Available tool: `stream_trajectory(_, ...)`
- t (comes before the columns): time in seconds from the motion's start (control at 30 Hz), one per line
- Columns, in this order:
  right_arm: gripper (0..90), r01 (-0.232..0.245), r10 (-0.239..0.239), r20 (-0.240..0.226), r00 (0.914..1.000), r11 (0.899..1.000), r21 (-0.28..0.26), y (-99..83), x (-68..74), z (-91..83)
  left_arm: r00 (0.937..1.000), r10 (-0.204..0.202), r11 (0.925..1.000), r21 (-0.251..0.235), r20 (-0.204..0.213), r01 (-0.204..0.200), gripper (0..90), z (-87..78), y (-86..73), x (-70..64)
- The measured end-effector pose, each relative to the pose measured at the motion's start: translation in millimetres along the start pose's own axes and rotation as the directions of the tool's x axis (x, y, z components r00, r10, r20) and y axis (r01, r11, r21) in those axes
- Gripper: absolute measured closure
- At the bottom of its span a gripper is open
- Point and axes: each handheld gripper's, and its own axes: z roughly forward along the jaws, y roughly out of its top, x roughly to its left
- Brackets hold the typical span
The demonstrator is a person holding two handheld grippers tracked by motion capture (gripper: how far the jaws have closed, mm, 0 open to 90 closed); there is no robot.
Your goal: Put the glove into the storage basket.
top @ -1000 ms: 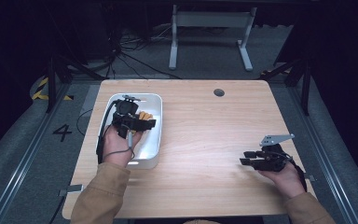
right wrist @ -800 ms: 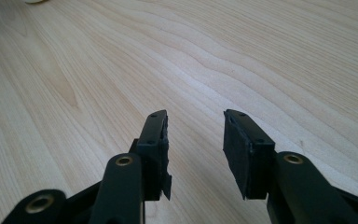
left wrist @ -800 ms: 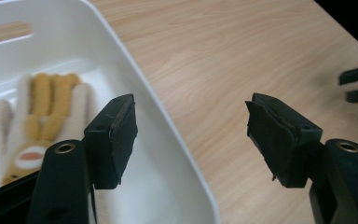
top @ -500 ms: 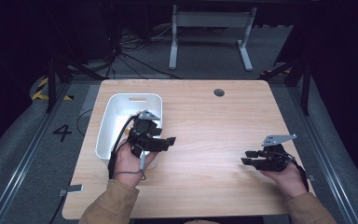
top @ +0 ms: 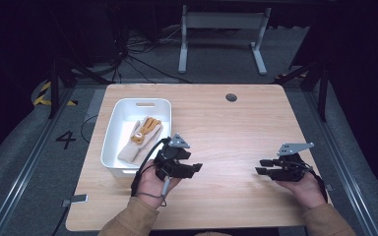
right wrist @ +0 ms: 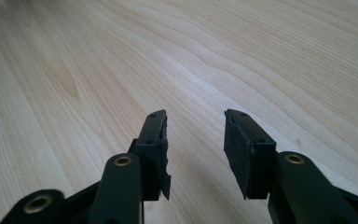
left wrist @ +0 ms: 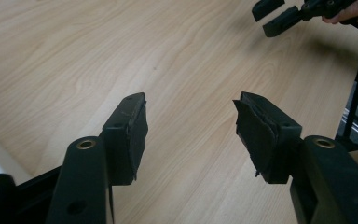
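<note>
We are holding the left gripper (top: pixel 195 168) wide open and empty just beside the white bin (top: pixel 112 139) containing the glove (top: pixel 139 139), the right gripper (top: pixel 265 167) also gaping empty.

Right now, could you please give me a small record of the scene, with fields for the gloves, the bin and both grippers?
gloves: a beige and orange fabric pair, lying inside the bin
bin: white rectangular plastic bin, on the left part of the wooden table
left gripper: open, holding nothing, over bare wood just right of the bin
right gripper: open, holding nothing, above the table's right side
</note>
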Motion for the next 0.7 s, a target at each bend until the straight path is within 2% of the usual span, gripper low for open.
stream_trajectory(0.07,60.2,0.008,-0.008,-0.004,1.0000,1.000,-0.001,-1.5,-0.2,-0.4,0.9997,0.022,0.9997,0.001,0.005,-0.022,44.4,11.7,-3.8,-5.2)
stream_trajectory(0.3,61.3,0.032,-0.032,0.002,0.9995,0.999,-0.003,-5.5,-1.8,-0.3,0.9968,0.079,0.9969,0.009,0.015,-0.079,45.4,34.5,-13.7,-12.2)
stream_trajectory(0.4,61.5,0.041,-0.041,-0.004,0.9991,0.999,-0.007,-7.6,-2.9,0.0,0.9952,0.095,0.9946,0.038,0.023,-0.096,45.7,47.9,-19.1,-11.8)
stream_trajectory(0.47,61.8,0.044,-0.044,-0.005,0.9990,0.999,0.001,-8.6,-3.6,1.0,0.9956,0.090,0.9941,0.059,0.026,-0.092,45.8,56.6,-22.5,-10.8)
stream_trajectory(0.5,62.0,0.048,-0.048,-0.006,0.9988,0.999,-0.001,-9.5,-4.1,1.6,0.9964,0.074,0.9946,0.070,0.042,-0.077,46.7,64.5,-26.0,-9.6)
stream_trajectory(0.63,62.0,0.060,-0.060,-0.006,0.9982,0.998,0.003,-11.2,-4.1,3.4,0.9964,0.070,0.9933,0.089,0.048,-0.074,47.8,76.0,-31.5,-8.0)
stream_trajectory(0.67,62.0,0.060,-0.060,-0.006,0.9982,0.998,0.003,-11.2,-4.1,3.4,0.9958,0.076,0.9926,0.091,0.051,-0.081,47.8,79.4,-33.3,-7.7)
stream_trajectory(0.7,62.1,0.059,-0.059,-0.011,0.9982,0.998,0.009,-12.0,-4.5,5.2,0.9932,0.098,0.9889,0.106,0.063,-0.104,47.7,85.3,-35.0,-8.3)
